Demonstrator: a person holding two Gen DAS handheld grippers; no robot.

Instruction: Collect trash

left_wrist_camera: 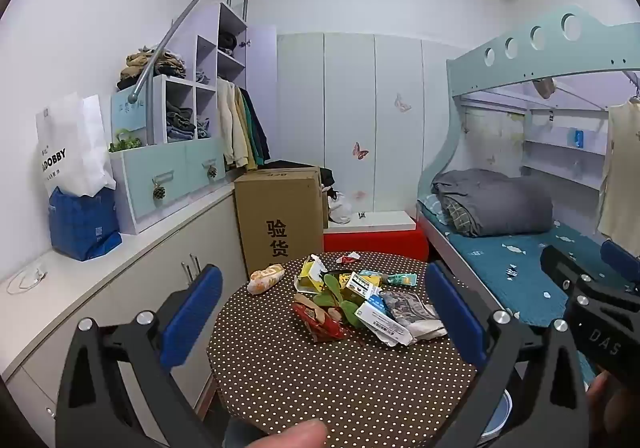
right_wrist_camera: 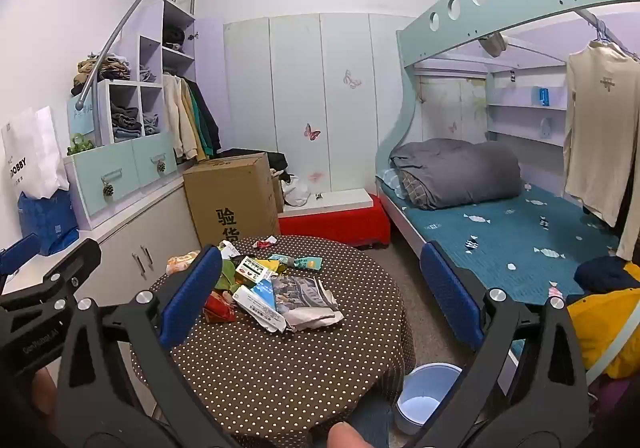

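Observation:
A pile of trash (left_wrist_camera: 352, 300) lies on a round table with a brown dotted cloth (left_wrist_camera: 320, 376): a red snack wrapper (left_wrist_camera: 320, 318), green leaves, small boxes, a white packet (left_wrist_camera: 384, 318) and crumpled newspaper (left_wrist_camera: 412, 308). A yellow wrapper (left_wrist_camera: 266, 278) lies apart at the left edge. My left gripper (left_wrist_camera: 324, 312) is open and empty, held above the near side of the table. My right gripper (right_wrist_camera: 316, 288) is open and empty, over the pile (right_wrist_camera: 272, 288) and the table (right_wrist_camera: 280, 368). A pale blue bin (right_wrist_camera: 424, 396) stands on the floor by the table's right side.
A tall cardboard box (left_wrist_camera: 280, 216) and a red bench (left_wrist_camera: 376, 238) stand behind the table. White cabinets (left_wrist_camera: 120, 288) run along the left. A bunk bed (right_wrist_camera: 500, 224) with a grey quilt is on the right. A yellow bag (right_wrist_camera: 604, 328) sits near the right gripper.

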